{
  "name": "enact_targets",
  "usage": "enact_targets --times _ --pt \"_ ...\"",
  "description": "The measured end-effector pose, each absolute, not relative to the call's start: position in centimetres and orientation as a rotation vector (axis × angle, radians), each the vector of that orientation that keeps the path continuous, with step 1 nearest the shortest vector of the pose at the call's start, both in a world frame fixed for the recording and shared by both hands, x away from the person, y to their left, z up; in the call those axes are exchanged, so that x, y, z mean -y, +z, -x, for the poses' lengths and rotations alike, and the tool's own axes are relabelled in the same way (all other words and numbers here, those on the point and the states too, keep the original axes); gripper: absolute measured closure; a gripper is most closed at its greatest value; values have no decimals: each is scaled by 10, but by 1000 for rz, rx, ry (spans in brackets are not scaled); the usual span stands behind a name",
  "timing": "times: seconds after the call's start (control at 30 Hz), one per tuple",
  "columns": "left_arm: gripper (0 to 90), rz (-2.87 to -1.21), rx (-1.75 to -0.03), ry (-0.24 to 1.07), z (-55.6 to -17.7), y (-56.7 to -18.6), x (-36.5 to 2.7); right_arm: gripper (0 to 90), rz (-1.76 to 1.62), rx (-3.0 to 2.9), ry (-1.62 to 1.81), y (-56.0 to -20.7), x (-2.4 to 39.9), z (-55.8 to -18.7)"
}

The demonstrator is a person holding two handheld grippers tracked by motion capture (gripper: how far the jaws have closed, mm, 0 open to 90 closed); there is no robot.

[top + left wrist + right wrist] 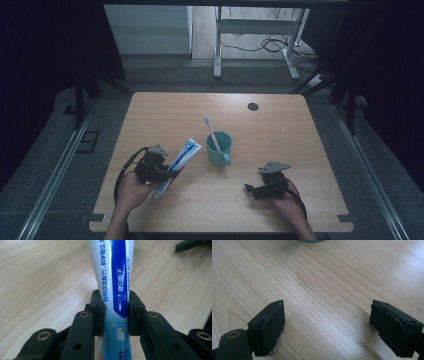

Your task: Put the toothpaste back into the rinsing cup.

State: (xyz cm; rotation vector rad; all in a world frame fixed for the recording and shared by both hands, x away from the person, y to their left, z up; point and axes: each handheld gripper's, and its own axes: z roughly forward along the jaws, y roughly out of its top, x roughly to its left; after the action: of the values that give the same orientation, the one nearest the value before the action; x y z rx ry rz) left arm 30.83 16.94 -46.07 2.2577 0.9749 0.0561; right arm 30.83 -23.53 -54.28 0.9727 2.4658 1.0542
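My left gripper has its fingers clamped across the toothpaste tube near the tabletop's front-left corner — long axis slanting toward the cup, just beside. Right gripper gapes empty — farther off.

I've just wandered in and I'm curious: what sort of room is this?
Probably a lab or test room: a bare wooden table fenced by dark curtains, cables loose on the floor, and a person's hands working a handheld left gripper.
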Motion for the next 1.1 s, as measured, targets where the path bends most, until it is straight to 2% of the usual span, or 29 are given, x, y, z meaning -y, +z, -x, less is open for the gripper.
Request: enact_targets --times 0.2,0.5,0.83,1.1 --pt "715 -2194 -945 53 -304 -454 -170 132 -972 -2466 1055 -543 235 -308" --pt "717 -2104 -866 126 -297 -437 -162 132 -973 -2466 1055 -543 235 -308" --pt "718 -2051 -800 217 -296 -420 -144 132 -973 -2466 1055 -543 235 -308" --pt "718 -2048 -790 241 -304 -418 -132 132 -977 -2466 1058 -543 235 -308"
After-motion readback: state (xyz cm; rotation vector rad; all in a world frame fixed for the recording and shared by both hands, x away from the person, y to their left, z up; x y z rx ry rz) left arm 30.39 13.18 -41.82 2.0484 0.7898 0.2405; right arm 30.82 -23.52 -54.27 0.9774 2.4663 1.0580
